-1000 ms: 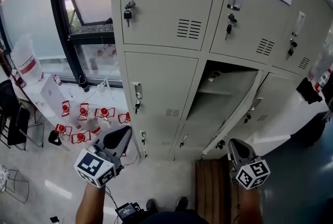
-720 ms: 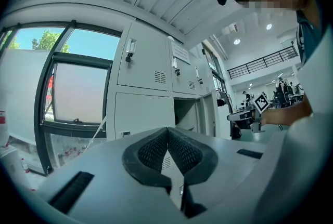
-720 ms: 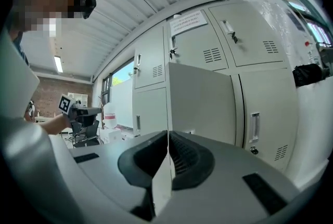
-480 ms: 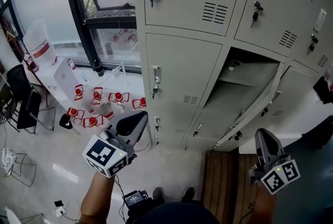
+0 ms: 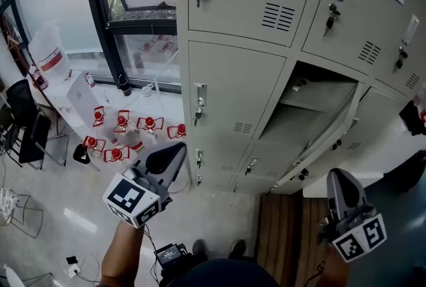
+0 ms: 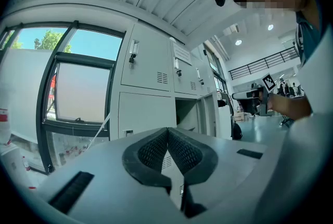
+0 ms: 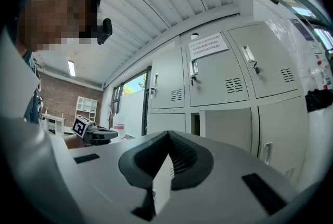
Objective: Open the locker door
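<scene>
In front of the pale grey steel locker bank (image 5: 233, 86), both tools hang low and well apart from the metal. The task's thing, the mid-row grey locker door (image 5: 318, 139), stands swung out over its dark compartment, so I'd judge the opening done or nearly so. It lies up and ahead of the right tool (image 5: 341, 179), which is the nearer one. The left tool (image 5: 174, 152) sits off to the window side, under shut doors. The panel's long axis is upright, and it looks hinged on its right edge.

Both tools are closed, pads meeting at the tips, w/ nothing between them.

The head view shows the compartment's inside. The right gripper view gives only the door's face plus a thin dark slit. The left gripper view sees the opening side-on.
</scene>
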A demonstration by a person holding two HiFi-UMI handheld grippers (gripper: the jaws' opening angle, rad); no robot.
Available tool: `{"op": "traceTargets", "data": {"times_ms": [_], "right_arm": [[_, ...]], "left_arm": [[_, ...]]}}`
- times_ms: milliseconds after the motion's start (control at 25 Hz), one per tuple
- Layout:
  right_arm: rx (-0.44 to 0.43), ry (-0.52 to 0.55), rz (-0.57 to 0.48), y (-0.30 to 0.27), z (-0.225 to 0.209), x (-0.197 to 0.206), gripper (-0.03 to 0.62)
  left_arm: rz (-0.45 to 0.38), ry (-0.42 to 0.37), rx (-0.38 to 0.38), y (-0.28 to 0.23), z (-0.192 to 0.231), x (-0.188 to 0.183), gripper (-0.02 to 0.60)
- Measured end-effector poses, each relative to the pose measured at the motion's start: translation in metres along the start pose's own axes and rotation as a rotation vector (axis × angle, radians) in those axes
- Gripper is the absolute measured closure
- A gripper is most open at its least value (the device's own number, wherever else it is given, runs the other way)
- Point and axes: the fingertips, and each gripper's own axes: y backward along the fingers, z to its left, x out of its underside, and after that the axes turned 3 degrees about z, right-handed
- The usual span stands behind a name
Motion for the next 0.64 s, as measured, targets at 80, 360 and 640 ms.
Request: {"op": "traceTargets", "data": {"times_ms": [80, 360, 640], "right_arm": [[0.003, -0.008, 0.006, -0.0009, -0.0016, 0.0028, 0.559], [0.019, -0.012, 0.011, -0.0001, -0.0057, 0.006, 0.559], [0.015, -0.026, 0.02, -0.0034, -0.0069, 0.0079, 0.56]], "left_arm": [[-0.006, -0.002, 0.007, -0.0002, -0.0003, 0.0001, 0.565], [-0.009, -0.008, 0.02, -0.0045, -0.0018, -0.0006, 0.565], [-0.004, -0.004, 0.023, -0.0072, -0.0005, -0.0005, 0.566]]}}
